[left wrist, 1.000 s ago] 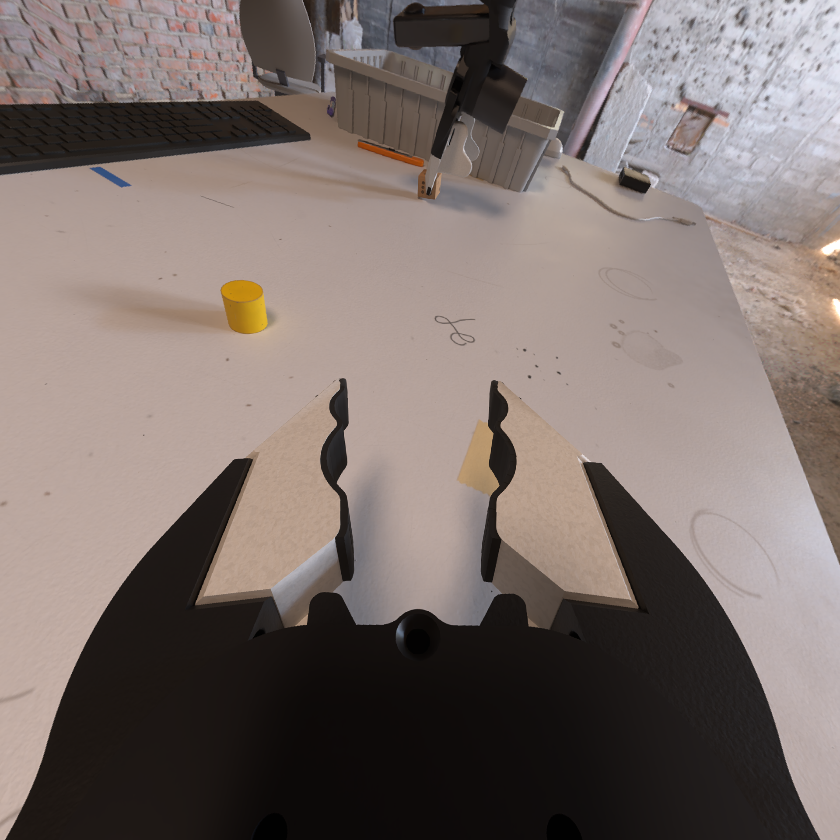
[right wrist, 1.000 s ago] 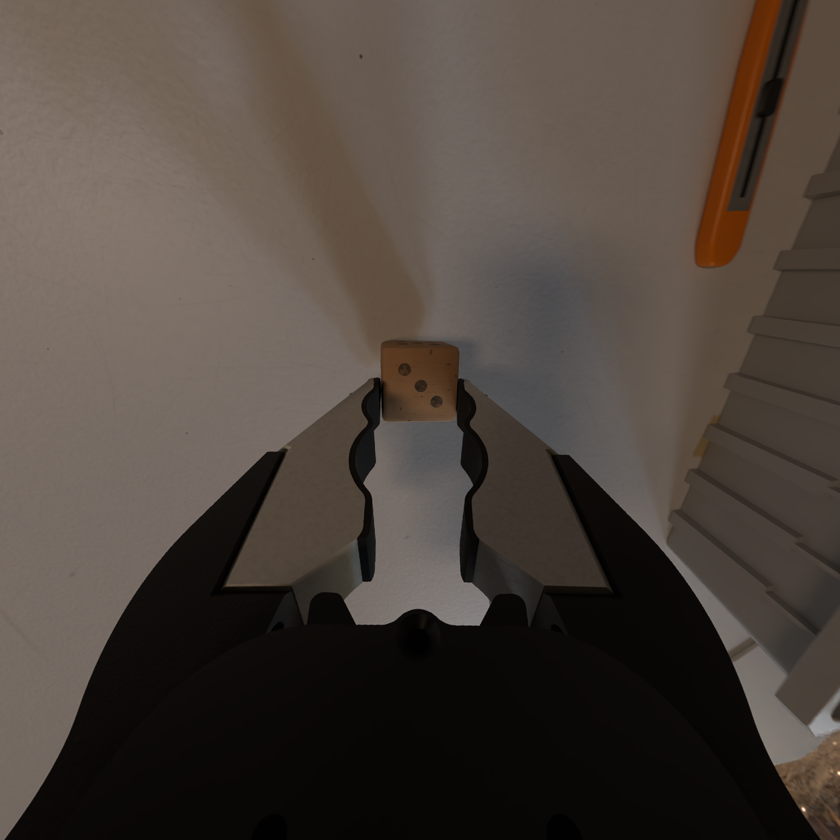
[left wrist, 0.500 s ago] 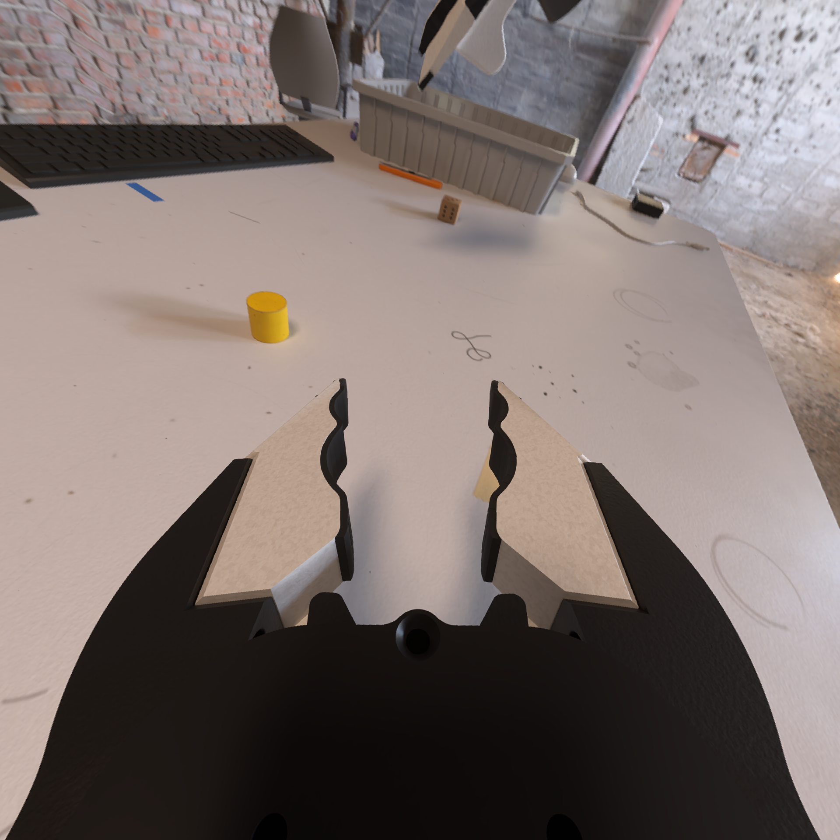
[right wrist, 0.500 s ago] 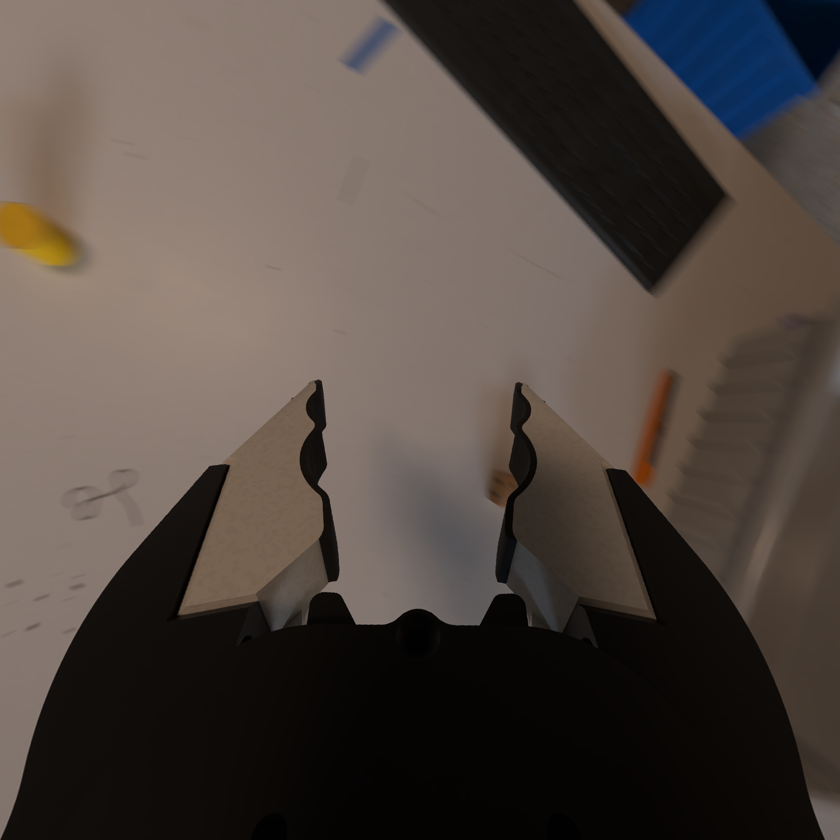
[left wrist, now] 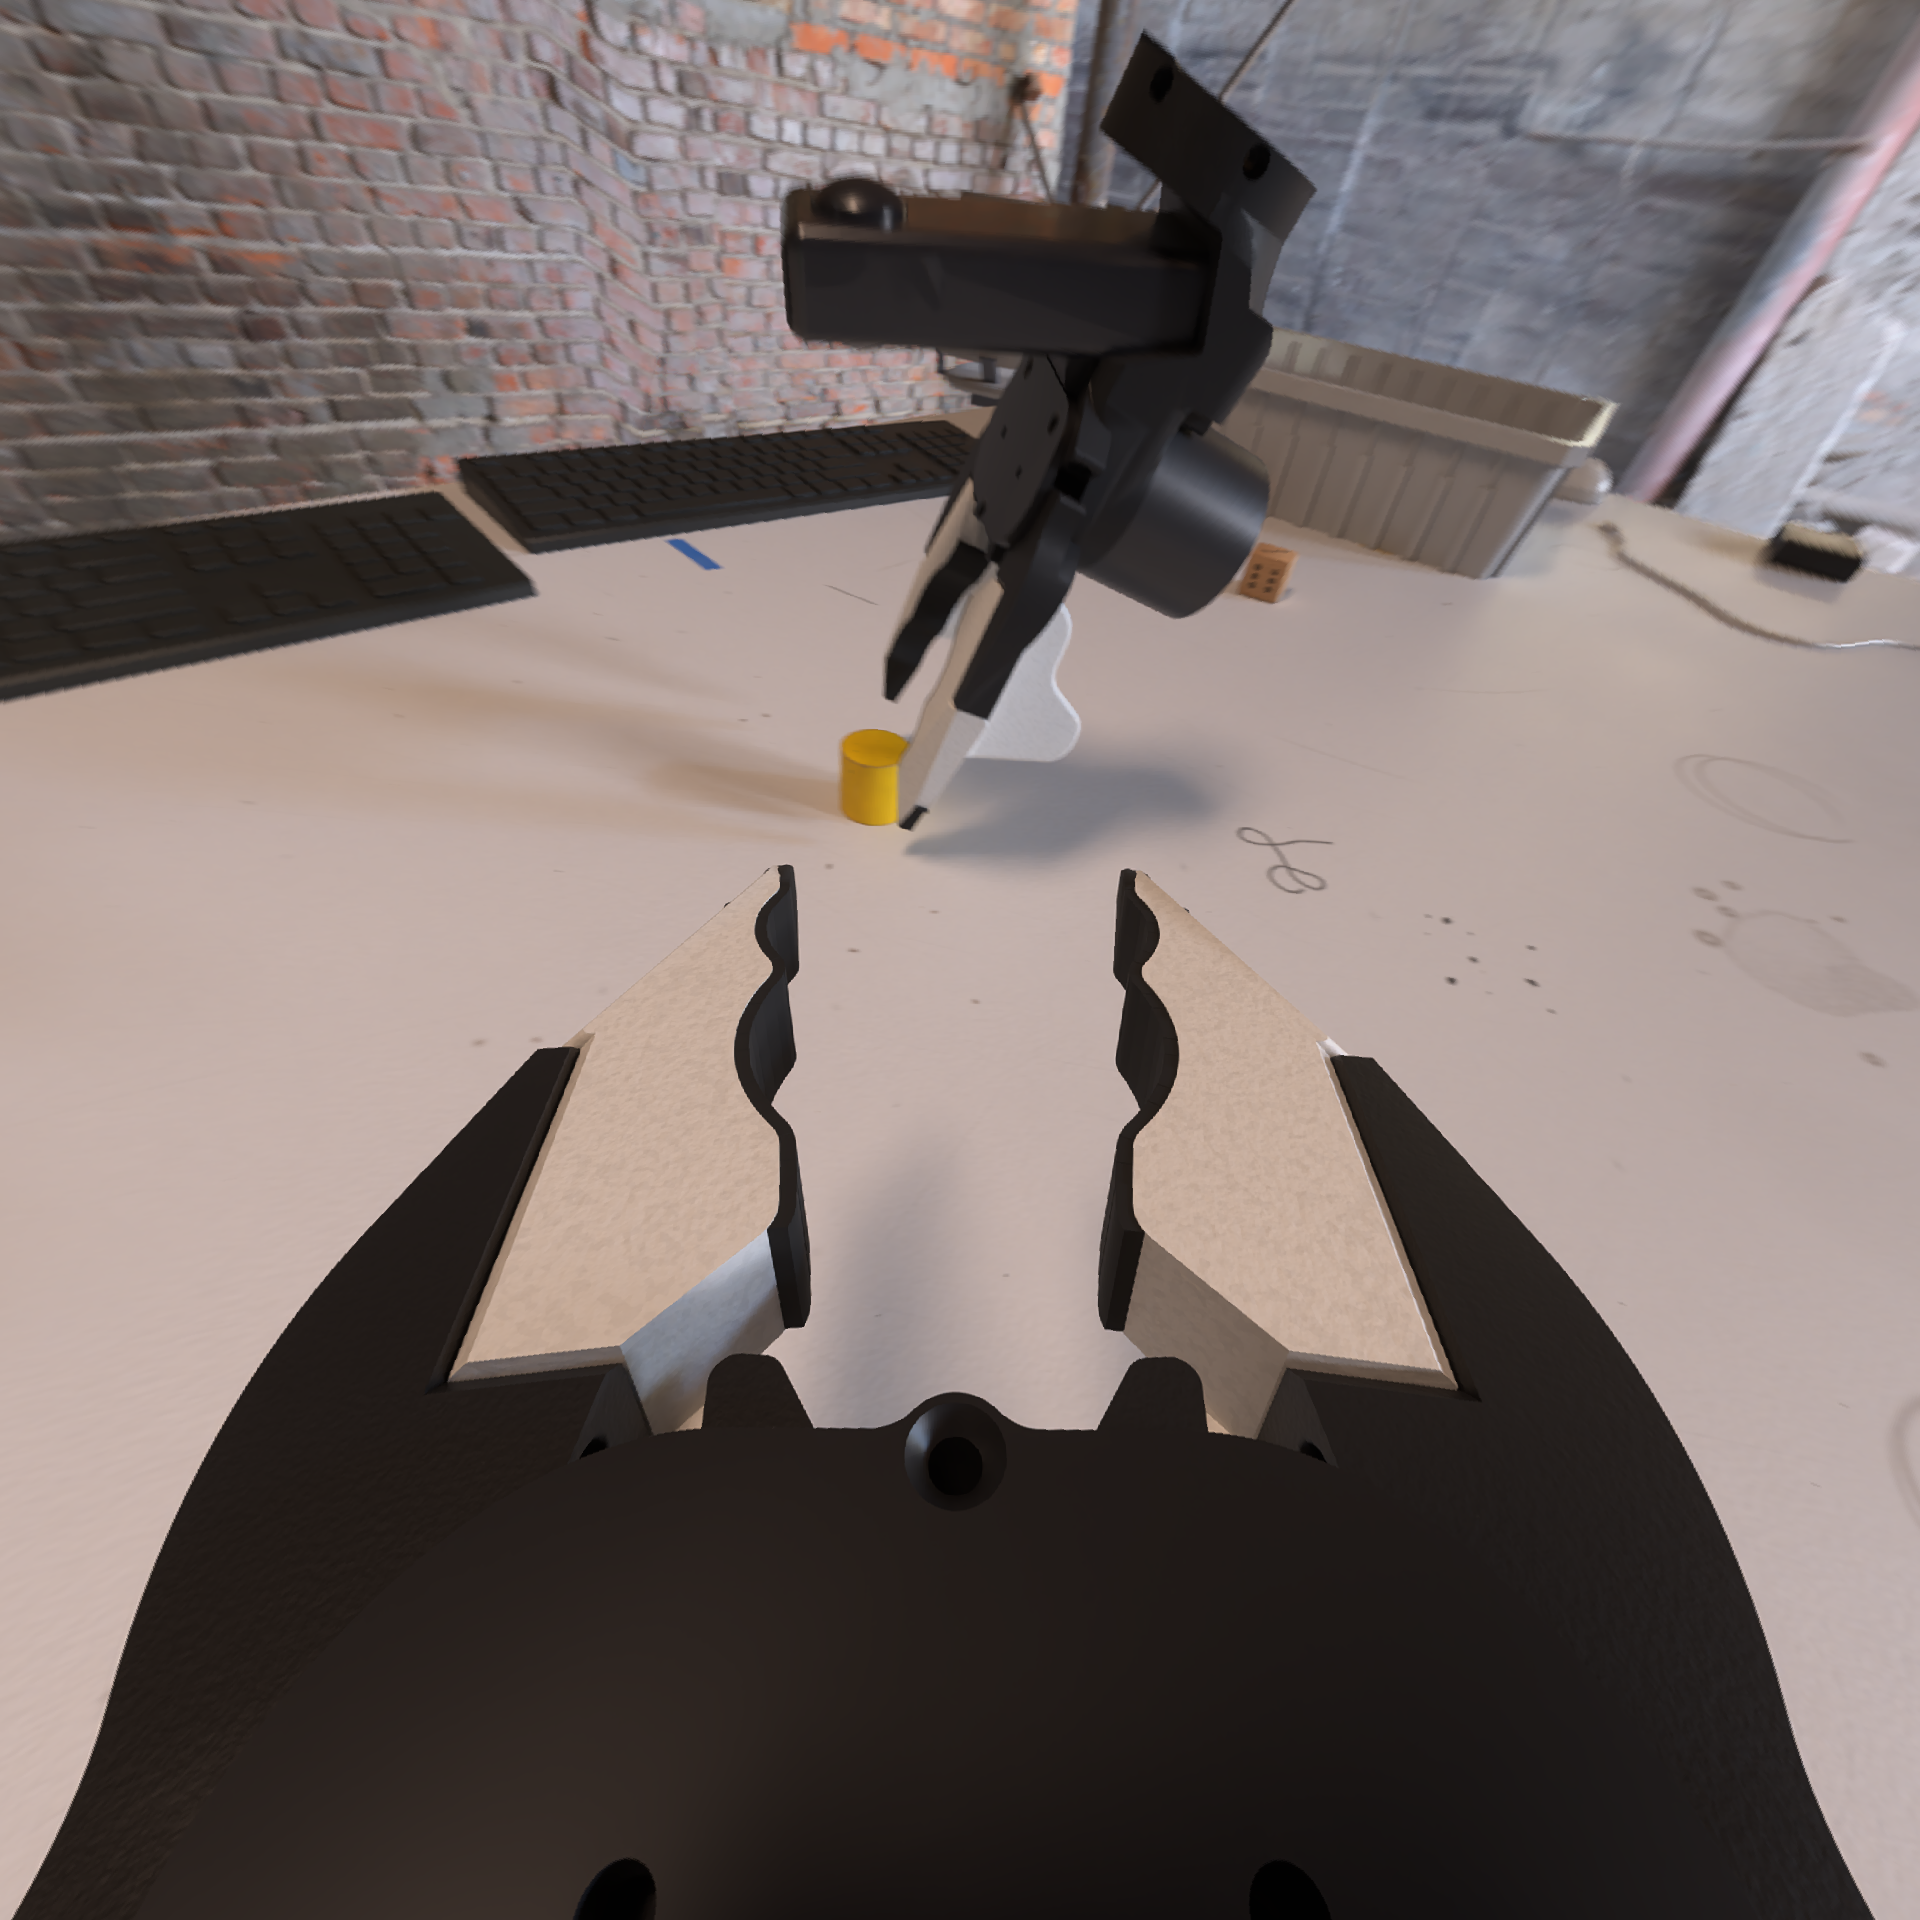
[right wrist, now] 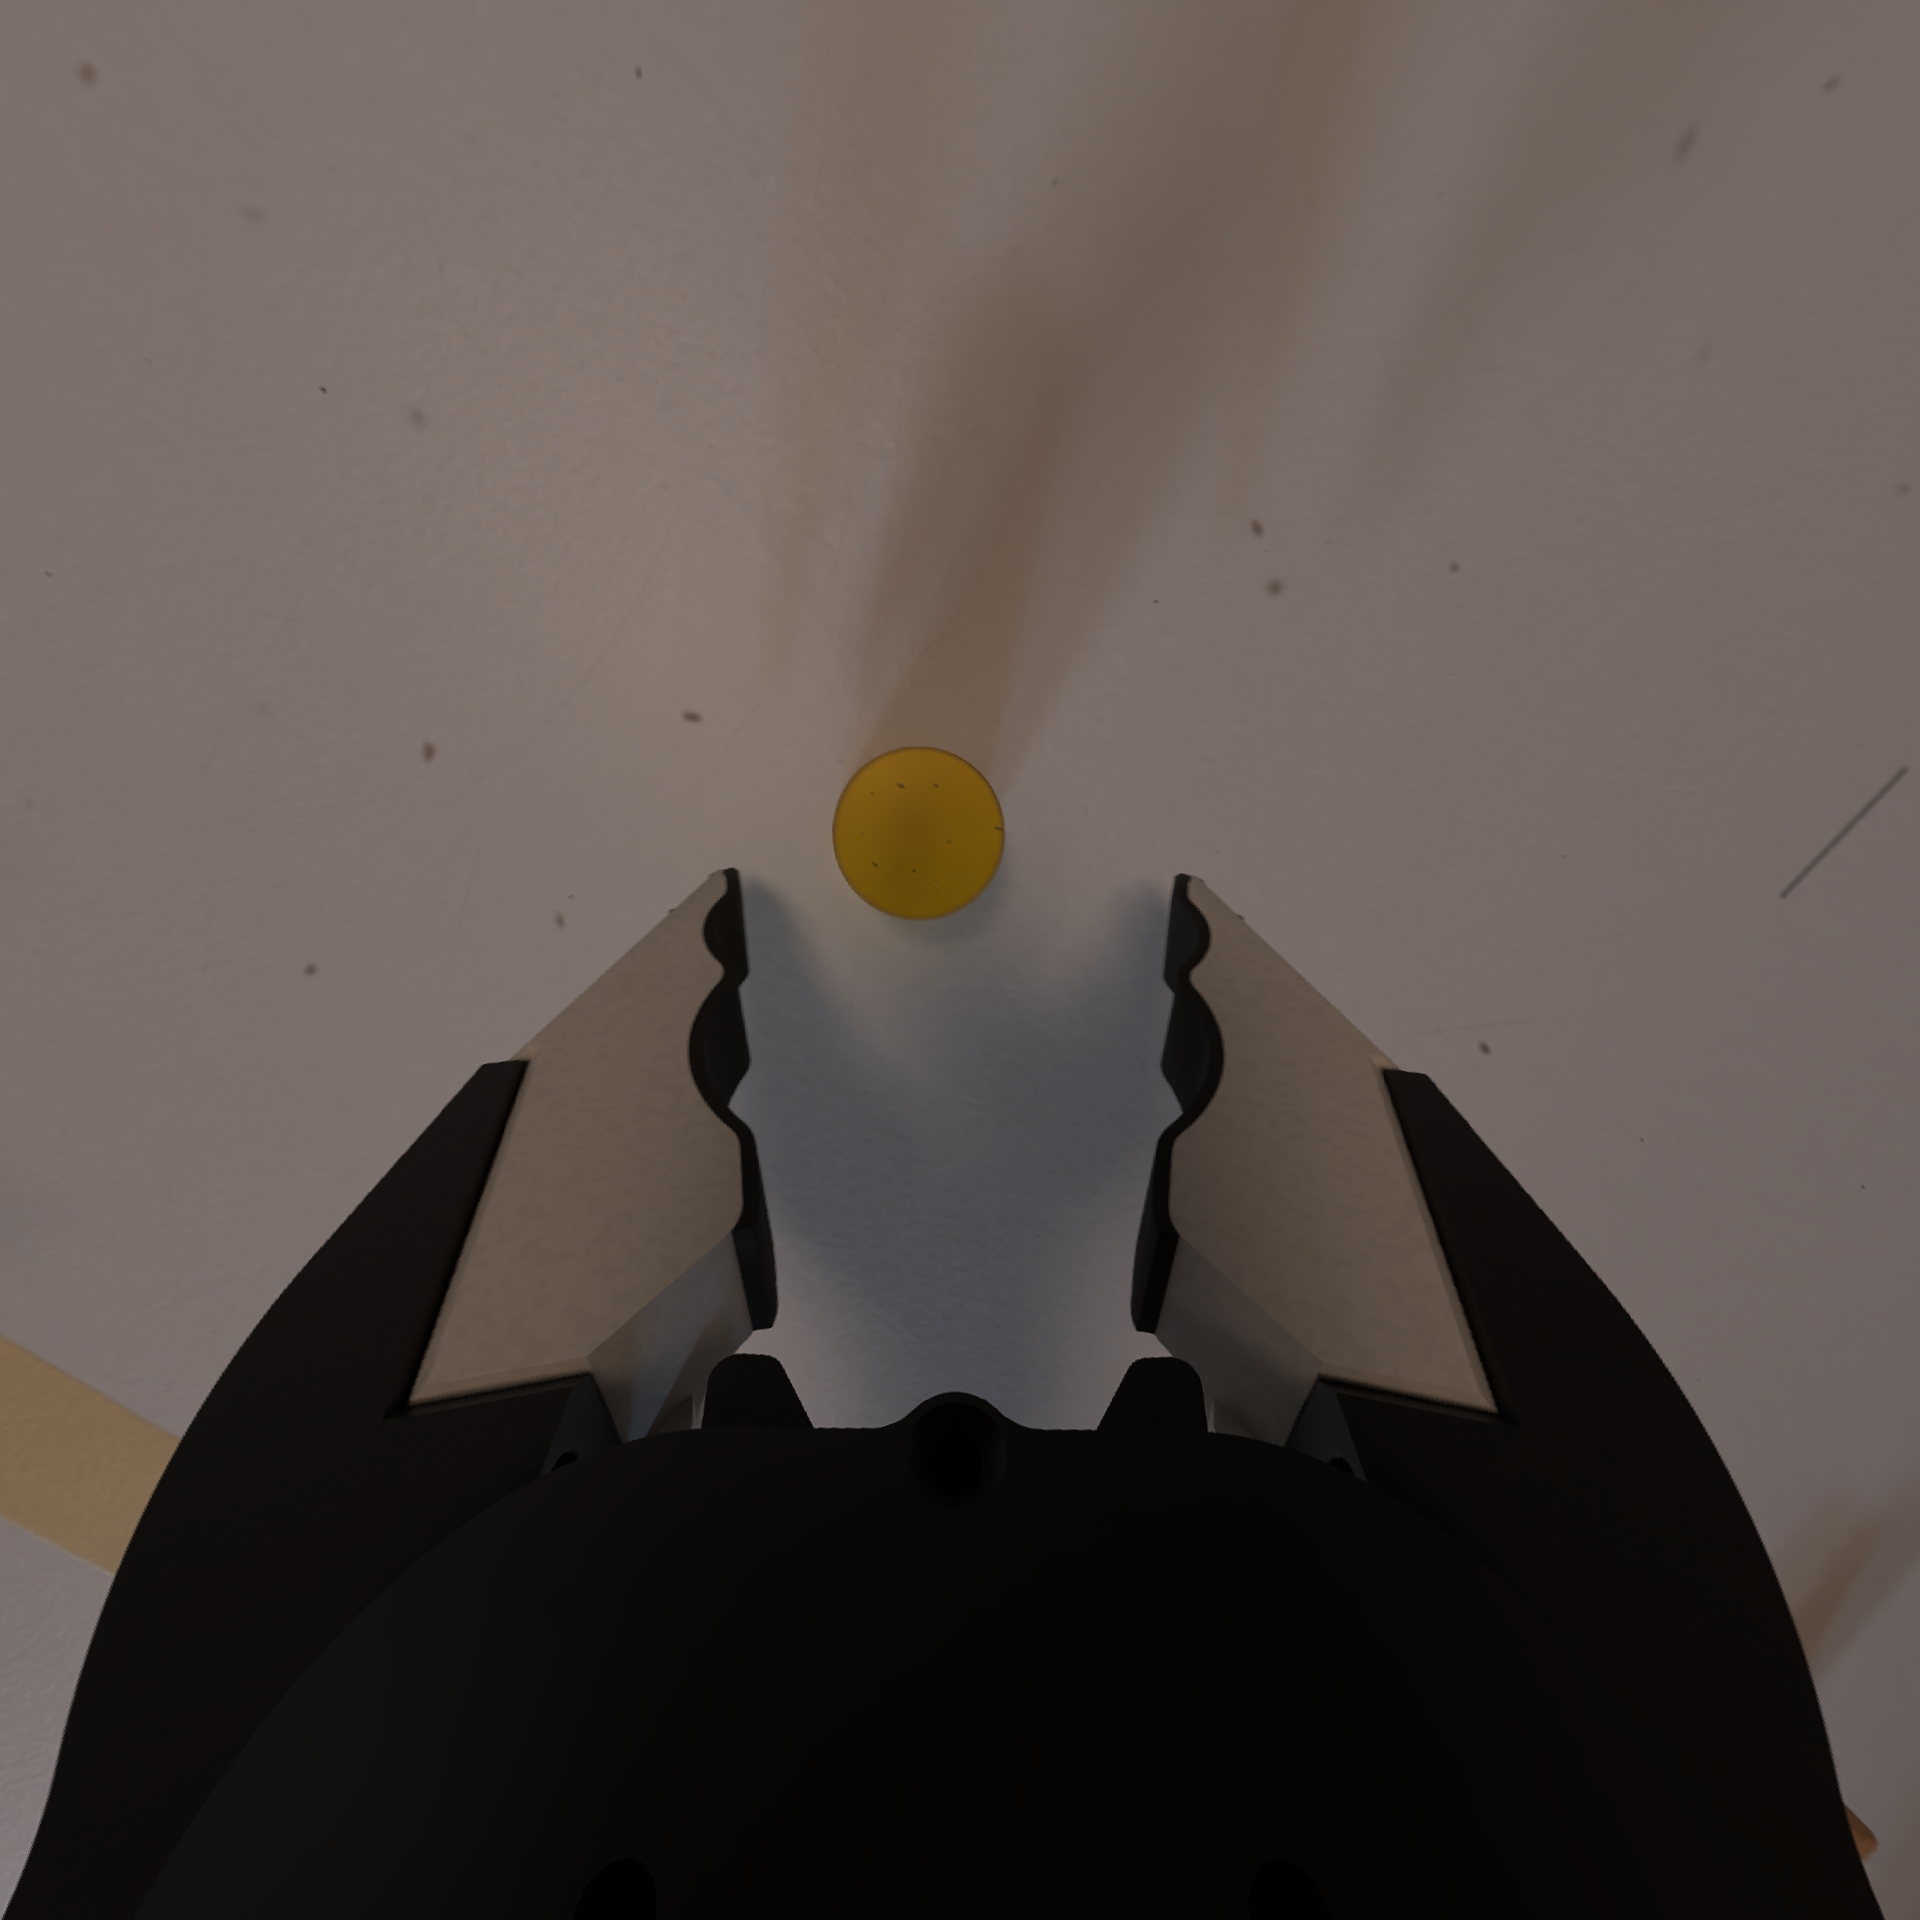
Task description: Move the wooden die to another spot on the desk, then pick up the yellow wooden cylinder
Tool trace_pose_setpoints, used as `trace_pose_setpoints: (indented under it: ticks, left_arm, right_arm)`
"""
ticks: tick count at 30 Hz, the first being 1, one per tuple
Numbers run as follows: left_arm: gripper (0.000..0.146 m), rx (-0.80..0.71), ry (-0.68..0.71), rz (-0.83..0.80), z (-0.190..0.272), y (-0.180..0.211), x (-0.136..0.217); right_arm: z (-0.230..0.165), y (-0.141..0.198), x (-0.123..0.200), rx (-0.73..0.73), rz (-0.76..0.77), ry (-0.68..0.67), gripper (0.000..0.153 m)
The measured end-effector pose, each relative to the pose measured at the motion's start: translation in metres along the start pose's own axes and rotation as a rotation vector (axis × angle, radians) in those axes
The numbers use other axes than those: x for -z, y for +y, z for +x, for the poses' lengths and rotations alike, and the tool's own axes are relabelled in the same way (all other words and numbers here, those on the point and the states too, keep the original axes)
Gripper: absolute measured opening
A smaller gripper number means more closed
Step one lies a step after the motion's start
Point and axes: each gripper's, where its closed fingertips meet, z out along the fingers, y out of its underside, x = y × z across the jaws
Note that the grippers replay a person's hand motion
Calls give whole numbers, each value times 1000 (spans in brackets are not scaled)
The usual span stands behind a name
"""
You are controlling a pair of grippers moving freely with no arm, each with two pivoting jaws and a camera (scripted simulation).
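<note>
Right gripper [right wrist: 954,878] moved over round yellow cylinder [right wrist: 918,832].

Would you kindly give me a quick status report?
Both grippers open and empty. Right gripper poised above upright yellow cylinder. Die on desk by grey bin. Nothing in the way.

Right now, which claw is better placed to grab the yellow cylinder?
The right gripper. It points down with open jaws just short of the yellow cylinder. The left gripper, also open, sits farther back over the desk.
</note>
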Motion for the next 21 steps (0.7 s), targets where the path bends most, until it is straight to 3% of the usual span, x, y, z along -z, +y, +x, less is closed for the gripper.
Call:
trace_pose_setpoints:
  ticks: [2, 4, 8, 11, 15, 18, 21]
  left_arm:
    - [61, -27, -40, -9, -7, -6, 4]
    - [61, -48, -48, -2, -11, -15, 6]
    - [61, -60, -34, 16, -10, -24, 6]
    - [61, -51, -9, 15, -6, -20, 4]
    - [61, -28, 12, 19, -1, -12, 2]
    - [61, -18, 24, 14, 3, -8, -2]
    - [61, -19, 43, 9, 7, -8, -7]
  right_arm:
    - [-5, -3, -6, 3, -11, -18, 66]
    - [-7, -5, -7, 3, 2, -41, 33]
    - [0, 3, 2, 23, -10, -25, 32]
    - [26, 10, 33, -31, 62, -8, 32]
    - [107, 40, 106, -192, 147, 143, 32]
    - [171, 85, 158, -349, 172, 263, 32]
    - [217, 137, 175, -503, 162, 324, 32]
